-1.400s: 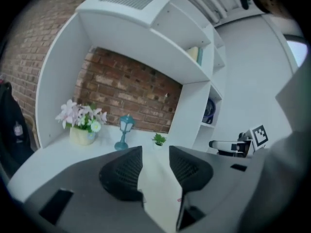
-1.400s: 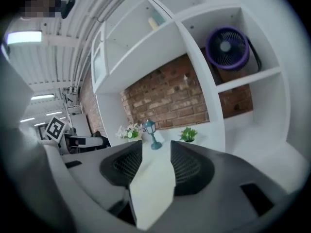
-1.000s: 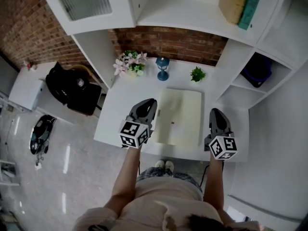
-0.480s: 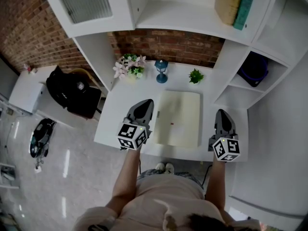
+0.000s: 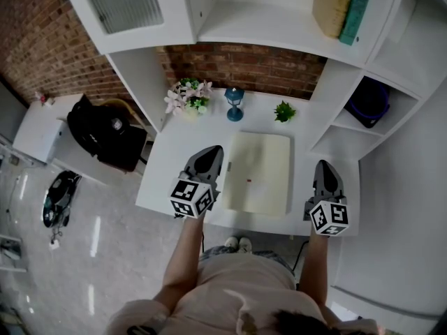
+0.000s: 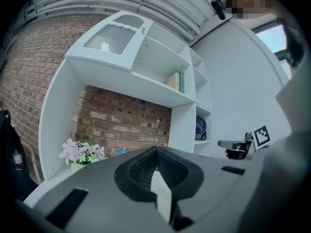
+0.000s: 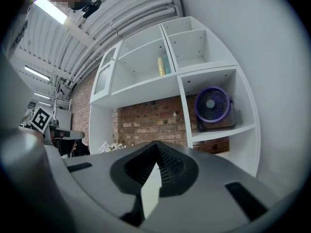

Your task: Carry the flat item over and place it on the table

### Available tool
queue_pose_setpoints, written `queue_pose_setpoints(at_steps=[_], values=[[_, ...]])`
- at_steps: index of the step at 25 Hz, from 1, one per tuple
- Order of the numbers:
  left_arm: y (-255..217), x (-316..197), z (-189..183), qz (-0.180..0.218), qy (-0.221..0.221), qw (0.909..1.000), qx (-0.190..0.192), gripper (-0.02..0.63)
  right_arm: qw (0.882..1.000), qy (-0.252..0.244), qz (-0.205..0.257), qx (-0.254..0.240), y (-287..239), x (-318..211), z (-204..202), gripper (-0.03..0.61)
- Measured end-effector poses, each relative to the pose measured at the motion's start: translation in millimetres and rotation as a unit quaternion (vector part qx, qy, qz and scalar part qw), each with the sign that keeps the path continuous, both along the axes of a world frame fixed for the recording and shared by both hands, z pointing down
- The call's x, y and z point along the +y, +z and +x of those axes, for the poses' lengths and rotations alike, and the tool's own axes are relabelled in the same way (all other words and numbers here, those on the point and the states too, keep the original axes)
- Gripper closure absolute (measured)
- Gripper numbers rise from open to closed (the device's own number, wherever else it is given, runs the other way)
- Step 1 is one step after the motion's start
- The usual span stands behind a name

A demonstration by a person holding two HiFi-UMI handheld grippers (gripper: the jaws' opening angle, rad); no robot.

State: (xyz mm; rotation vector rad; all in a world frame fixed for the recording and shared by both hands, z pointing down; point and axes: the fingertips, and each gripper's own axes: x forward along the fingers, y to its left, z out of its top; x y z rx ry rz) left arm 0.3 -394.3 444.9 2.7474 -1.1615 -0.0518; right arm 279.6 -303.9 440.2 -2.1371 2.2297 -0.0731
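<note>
A flat cream-coloured item (image 5: pixel 258 172) with a small red mark lies on the white table (image 5: pixel 167 169), between the two grippers. My left gripper (image 5: pixel 207 154) hovers just left of it, jaws shut and empty. My right gripper (image 5: pixel 325 168) sits to the item's right, over the table's right end, also shut with nothing held. In the left gripper view the gripper (image 6: pixel 156 152) points at the brick back wall; the right gripper view shows the other gripper (image 7: pixel 156 147) closed tip to tip. Neither gripper view shows the flat item.
At the table's back stand a pot of pink flowers (image 5: pixel 188 94), a blue lantern (image 5: pixel 234 102) and a small green plant (image 5: pixel 283 111). White shelving surrounds the table; a purple fan (image 7: pixel 215 106) sits in the right cubby. A black bag (image 5: pixel 105 132) lies on a chair at left.
Both grippers drew back slightly from the flat item; the right one moved down and to the right. The item stayed flat on the table.
</note>
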Motion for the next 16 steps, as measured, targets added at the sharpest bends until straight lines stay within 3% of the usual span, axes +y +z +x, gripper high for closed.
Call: queue_pose_setpoints(at_steps=[16], values=[[6.2,5.5,-1.9,-0.013,-0.003,0.9999,0.002,0.586,1.000,0.001,-0.009,-0.002,3.8,5.2,1.0,0.563]])
